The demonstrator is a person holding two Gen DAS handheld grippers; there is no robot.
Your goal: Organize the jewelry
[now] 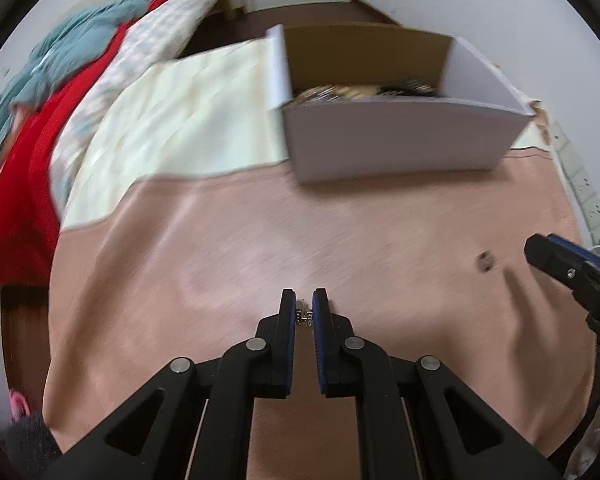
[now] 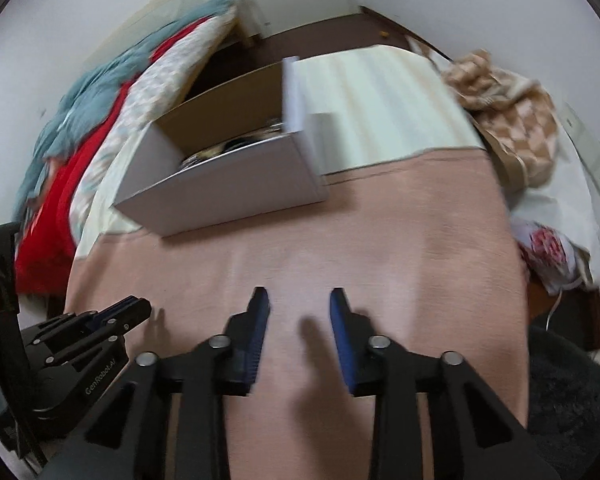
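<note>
Holding a small metal piece of jewelry (image 1: 304, 317), the left gripper (image 1: 304, 300) has its blue-padded fingers nearly together, clamped on the item near the tips.

Item: jewelry piece, silvery, tiny, jointed or linked in form; exact type too small to tell. Location: between the left gripper's pads, above the pink bed cover (image 1: 228, 240).

Item: cardboard box (image 1: 400, 140), pale grey outside, brown inside, open top, straight walls. Location: ahead of the left gripper and slightly to its right; ahead and to the left of the right gripper (image 2: 299, 300). Contents: a heap of dark and gold-toned jewelry (image 1: 364, 92), blurred.

Item: small dark object (image 1: 485, 261) on the cover, right of the left gripper, just before the right gripper's tip. Identity unclear.

Item: right gripper, fingers apart, holding nothing, low over the cover.

Surface: soft woven cloth, creased, with a cream sheet (image 1: 188, 112) beyond.

Risks, as judged: the grip is thin and near the fingertips, so a quick swing toward the box could shake the piece loose; dropped on the soft creased cover, it could sink into a fold. Releasing short of the near box wall would leave it outside.
</note>
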